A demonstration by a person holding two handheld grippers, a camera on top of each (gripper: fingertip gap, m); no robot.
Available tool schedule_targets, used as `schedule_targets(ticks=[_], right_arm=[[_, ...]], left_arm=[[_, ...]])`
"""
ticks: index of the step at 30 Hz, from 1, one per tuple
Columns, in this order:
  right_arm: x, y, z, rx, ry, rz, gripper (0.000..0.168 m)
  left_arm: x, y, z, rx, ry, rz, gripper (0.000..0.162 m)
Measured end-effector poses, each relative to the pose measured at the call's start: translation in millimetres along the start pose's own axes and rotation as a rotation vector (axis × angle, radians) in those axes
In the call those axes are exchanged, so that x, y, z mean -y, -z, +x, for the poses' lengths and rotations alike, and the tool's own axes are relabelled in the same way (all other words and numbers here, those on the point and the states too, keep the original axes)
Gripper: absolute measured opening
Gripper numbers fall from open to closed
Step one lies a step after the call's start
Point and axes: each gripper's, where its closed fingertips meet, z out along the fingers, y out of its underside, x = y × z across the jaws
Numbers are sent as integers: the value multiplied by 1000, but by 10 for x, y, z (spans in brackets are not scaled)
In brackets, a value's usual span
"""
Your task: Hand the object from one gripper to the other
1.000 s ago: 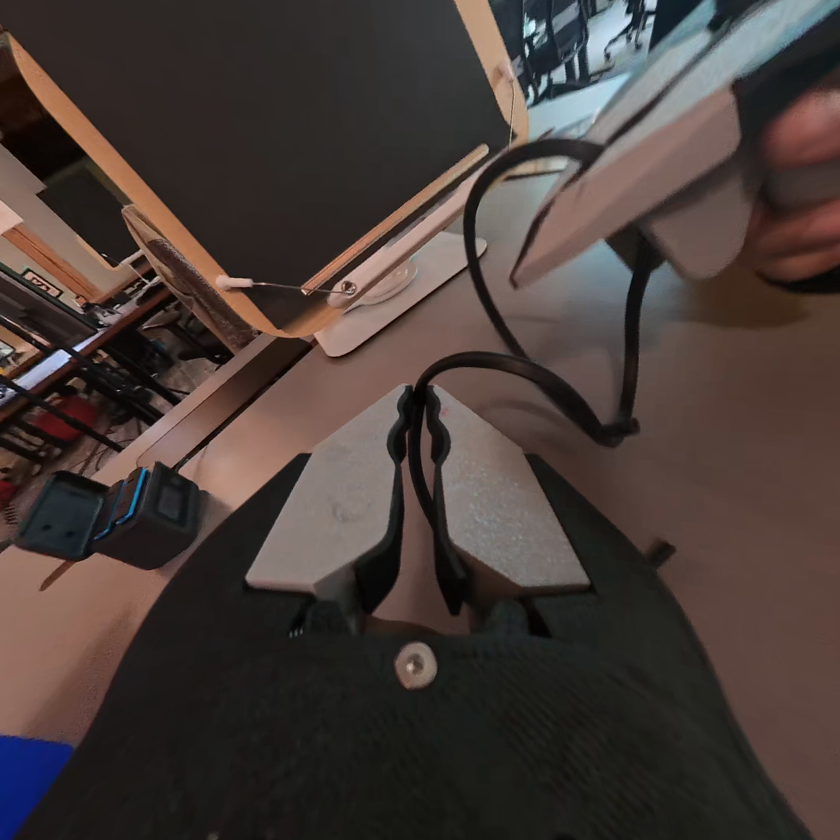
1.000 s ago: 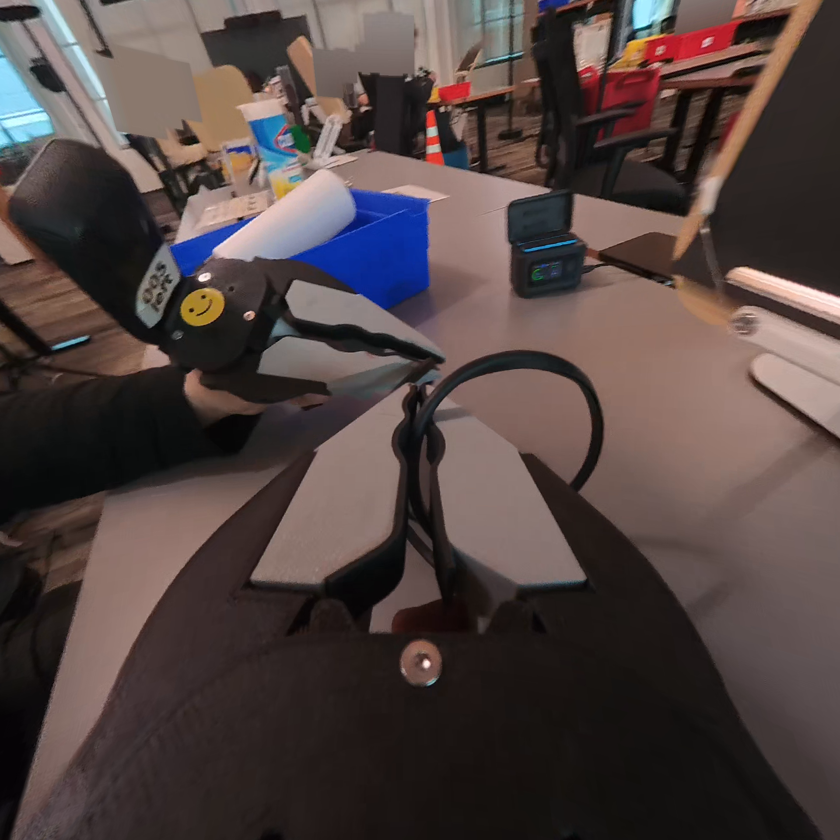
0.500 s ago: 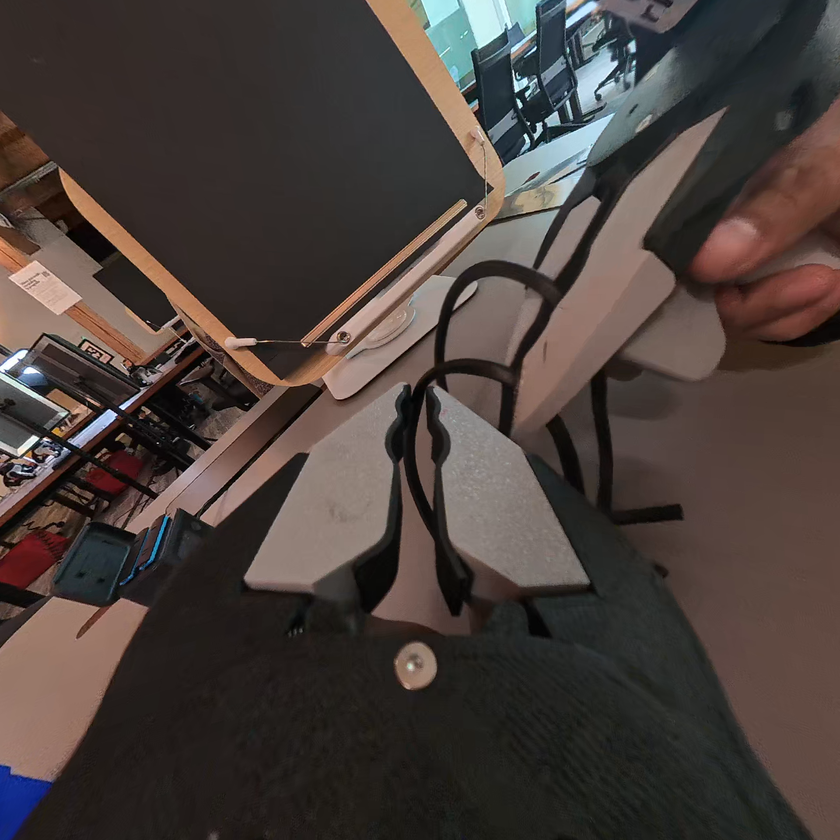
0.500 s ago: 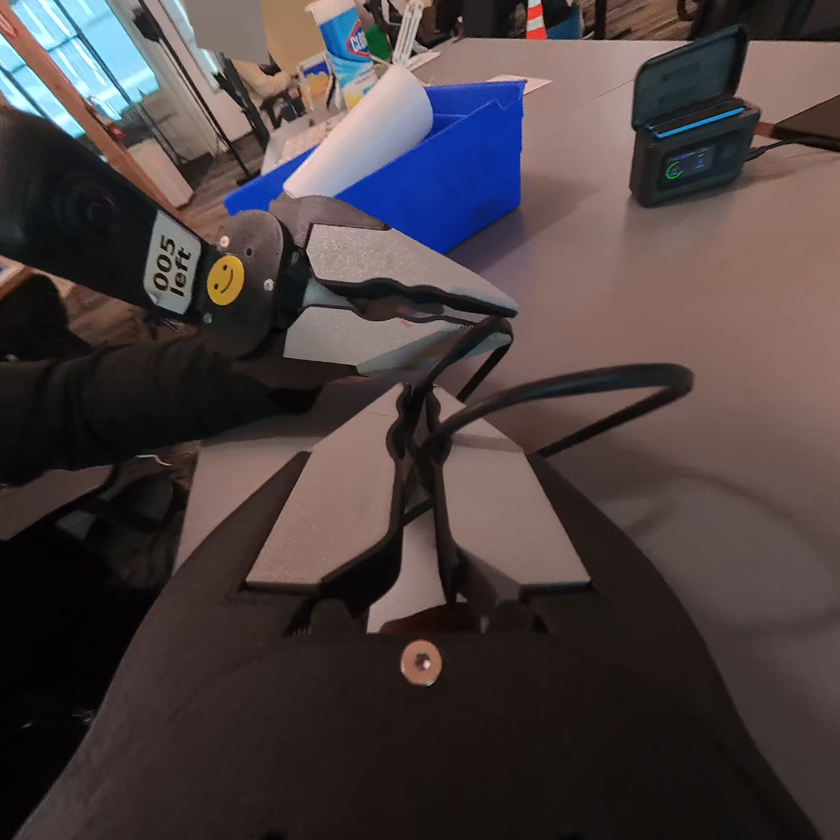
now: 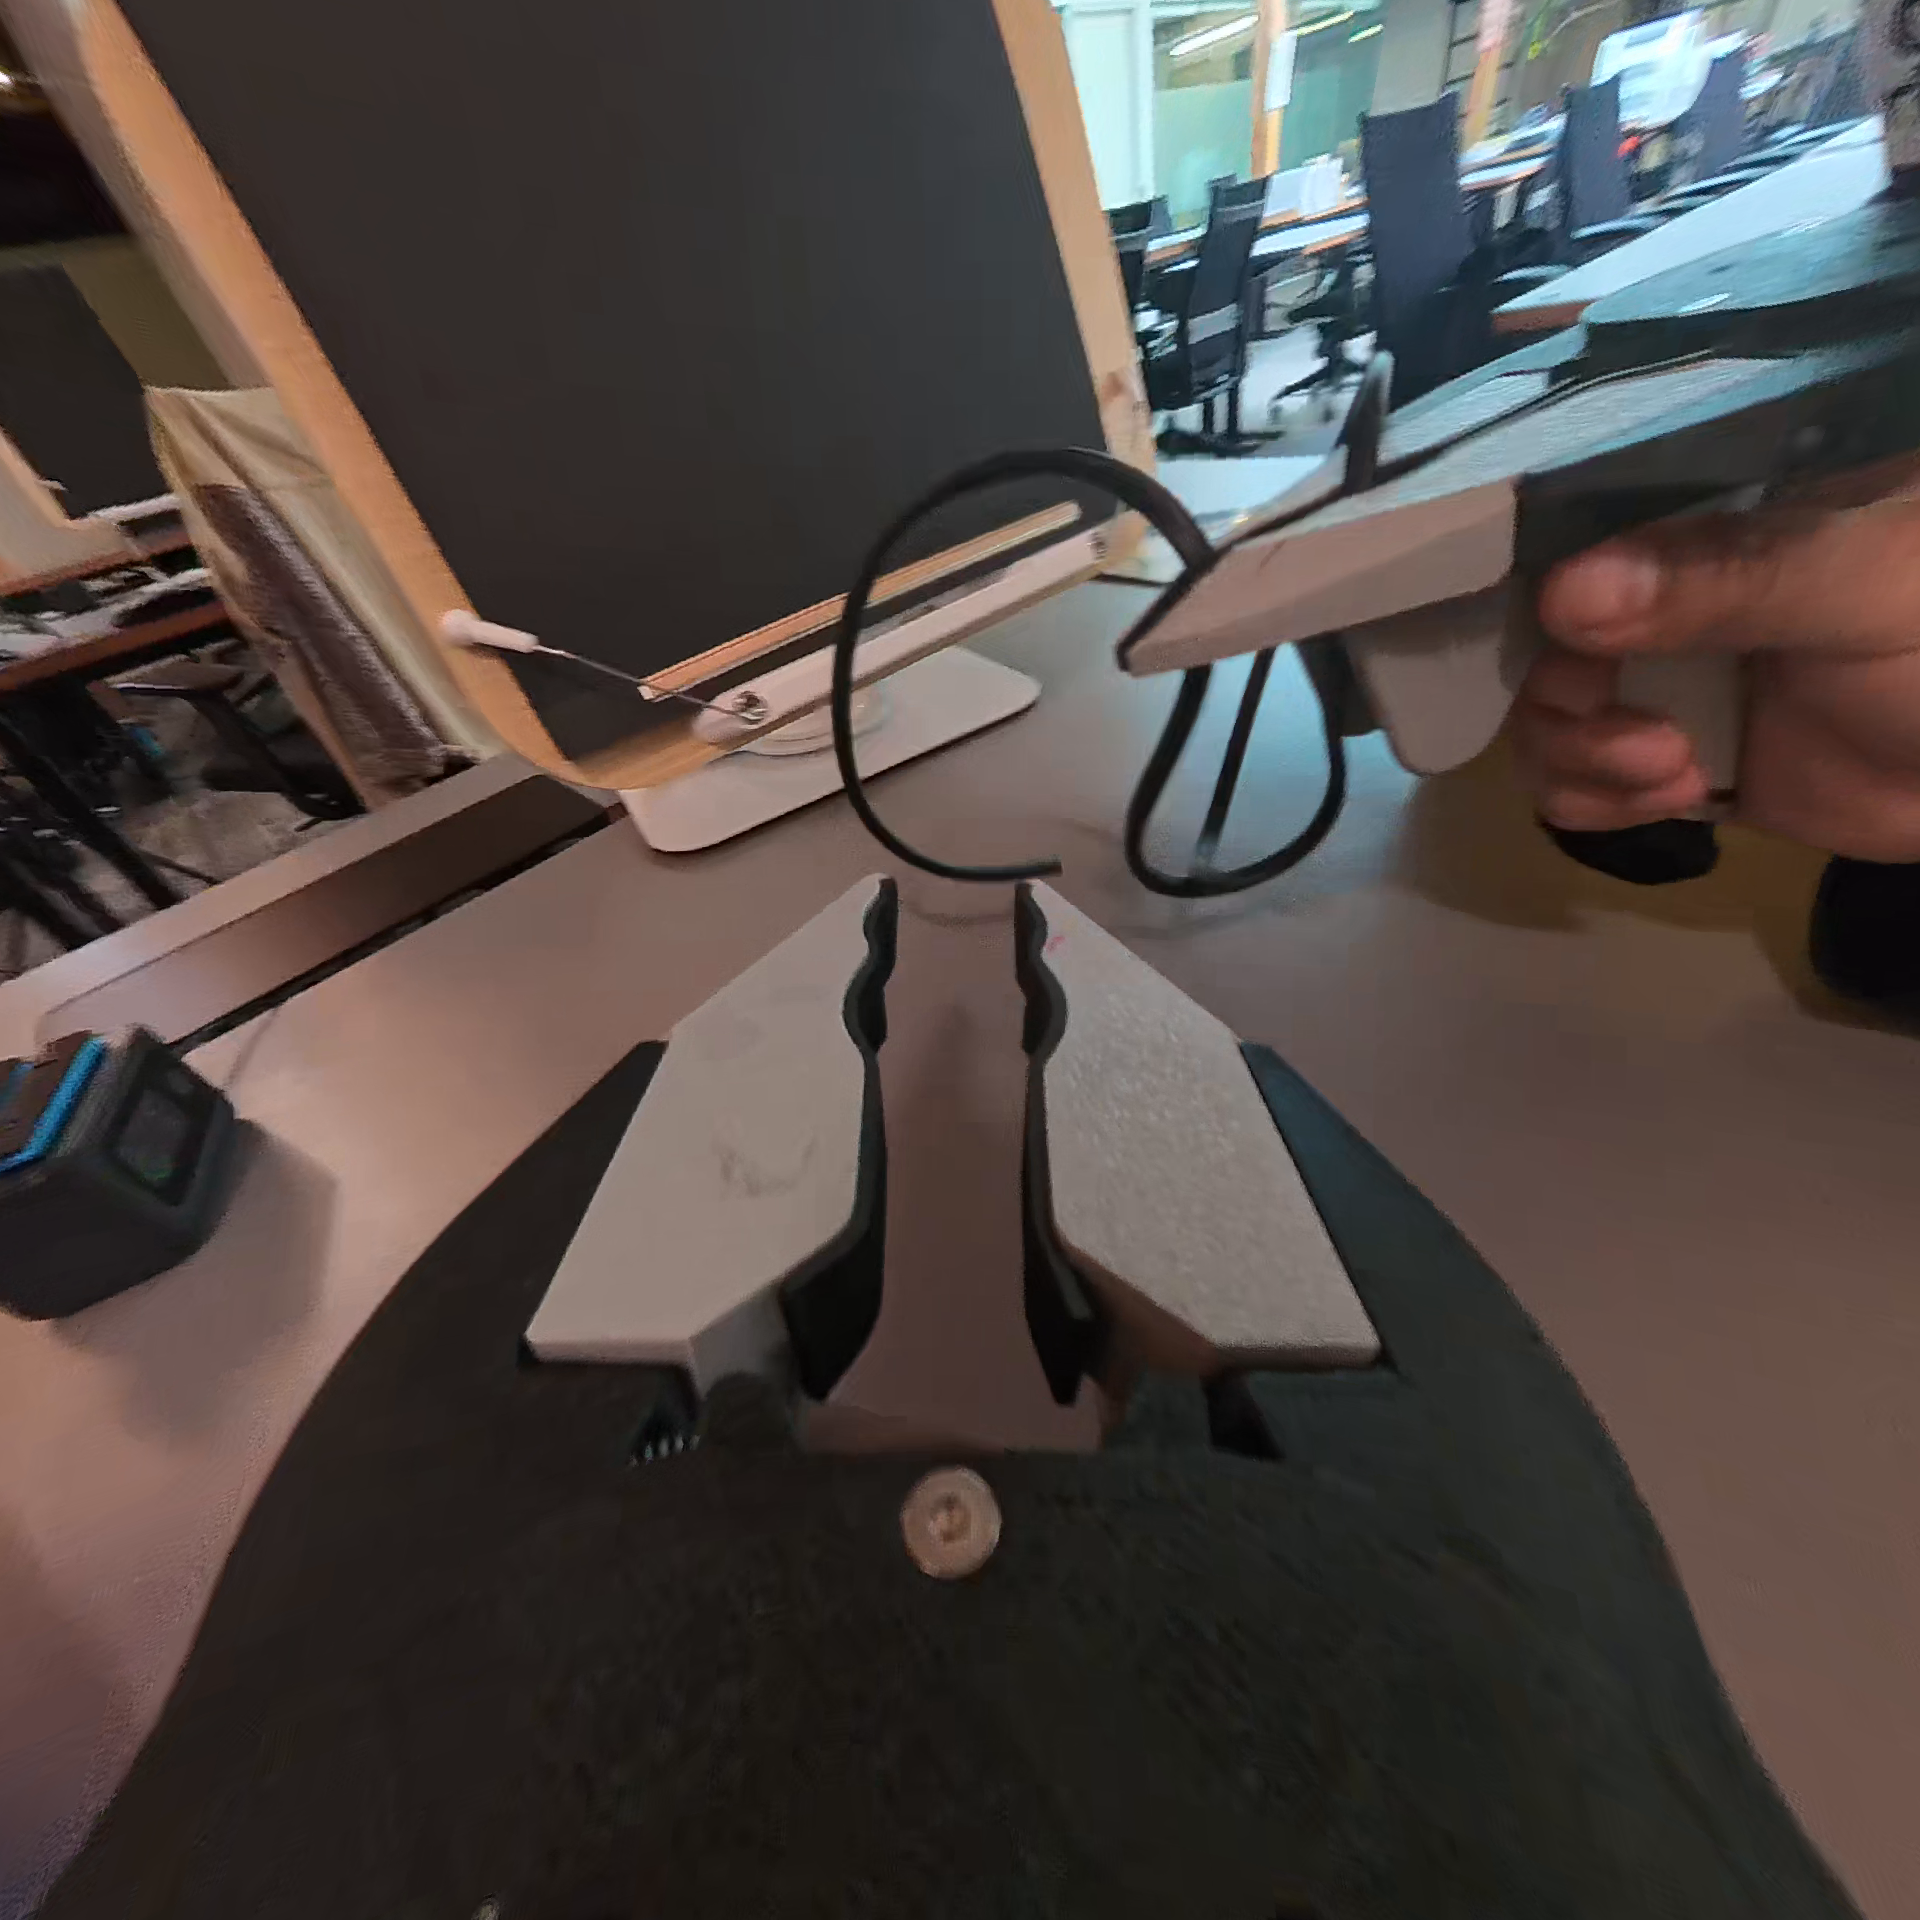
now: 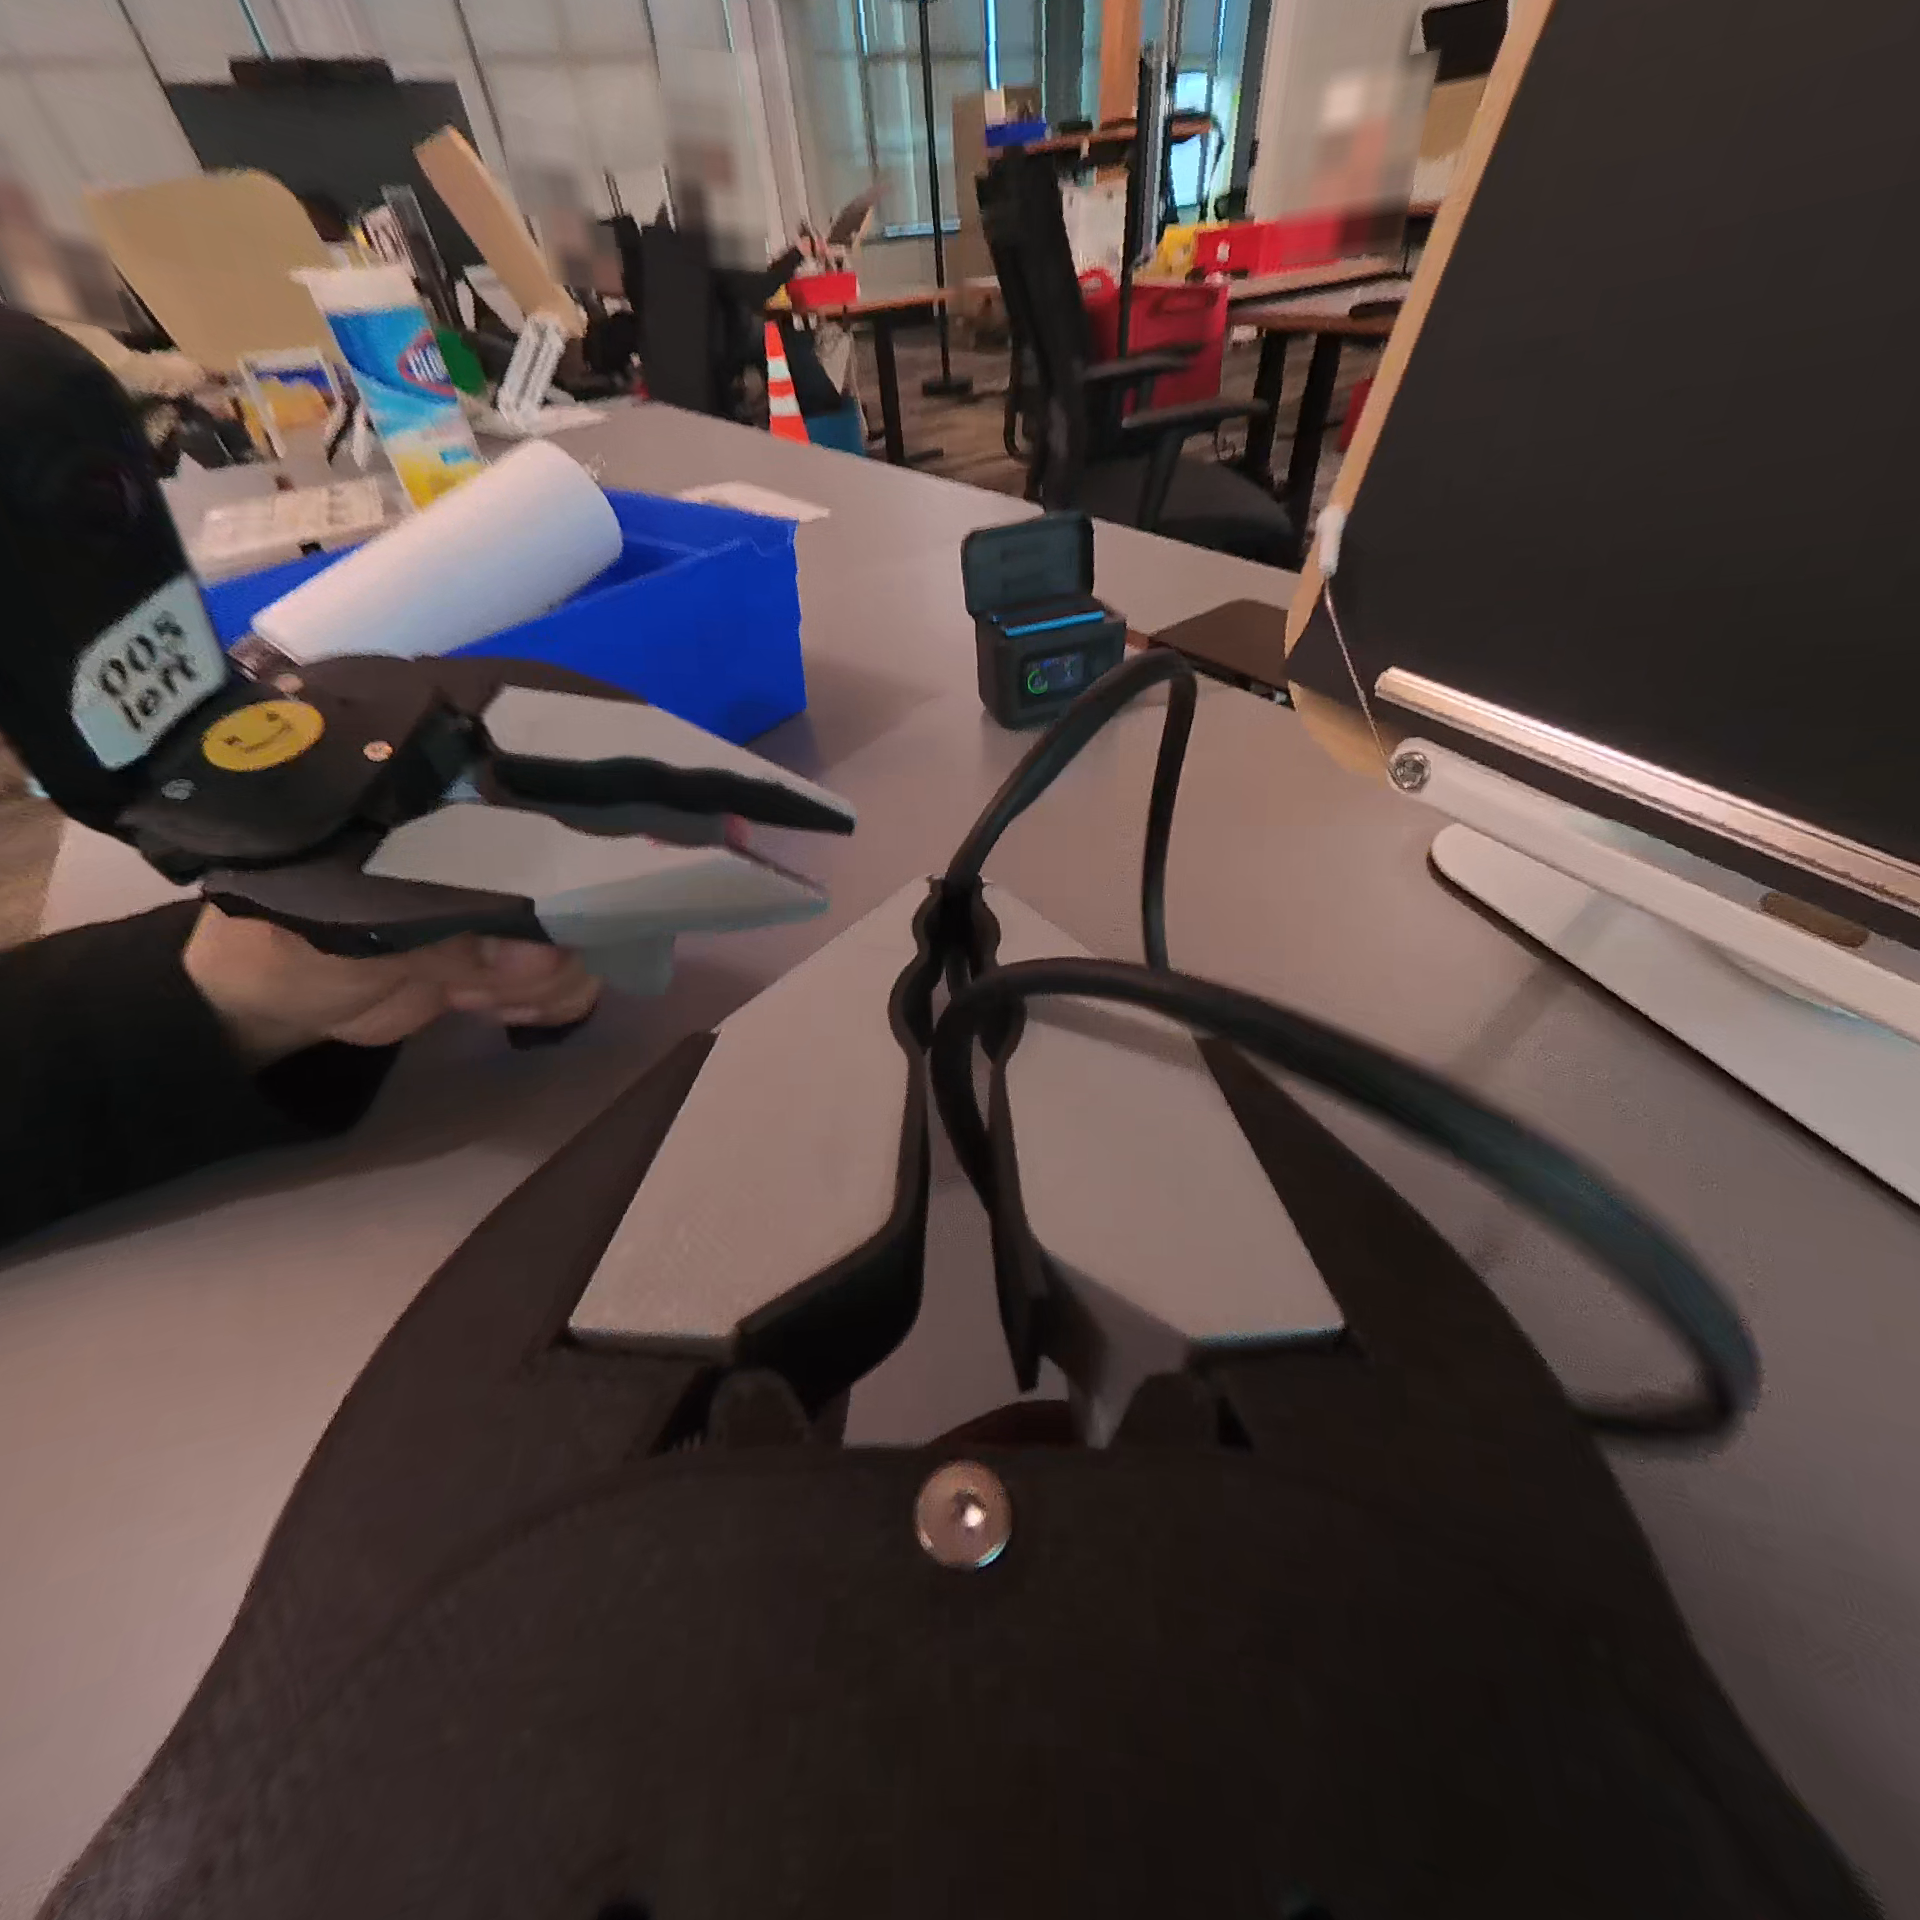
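Black cable [image 6: 1164, 790]: thin, round, rubbery cord, bent into open loops, held clear above the grey counter [image 6: 1299, 862]. In the right wrist view one strand runs between the closed fingers of the right tool [image 6: 951, 899], rises from the tips in an arch toward the small charging case [image 6: 1044, 634], and a second loop sweeps out past the tool's right side. The right tool is clamped on the cable.

Left tool [image 5: 948, 899]: fingers apart, with bare counter showing in the gap between them; nothing is gripped. The cable's free end [image 5: 1039, 868] curls just beyond its tips, apart from them.

Left wrist view only: the right tool [image 5: 1143, 649] seen from the side, with a large C-shaped loop of cable at its tip and further loops drooping below it toward the counter. A hand [image 5: 1714, 696] wraps the right tool's grip, thumb forward.

Right wrist view only: the left tool [image 6: 821, 847] seen from the side, left of the cable, pointing toward it, with a yellow round sticker and a pale label on its body. A hand [image 6: 416, 977] in a dark sleeve holds it from below. Behind it stands a blue bin [image 6: 686, 623] with a white roll [image 6: 447, 571] lying in it.

Both views: a dark board [image 5: 582, 312] with a pale wooden edge on a white stand, beyond the cable; the charging case sits on the counter, its lid open in the right wrist view.
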Motion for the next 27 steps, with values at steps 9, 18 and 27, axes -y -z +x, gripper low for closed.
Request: schedule_targets(ticks=[9,18,27], right_arm=[[98,-16,-310,188,-89,66,0],[-140,-131,-611,310,-48,-65,0],[102,-18,-447,252,-80,70,0]], left_arm=[[-59,-53,437,-199,-11,-30,37],[51,15,567,-289,39,23,34],[15,16,603,-298,15,1,35]])
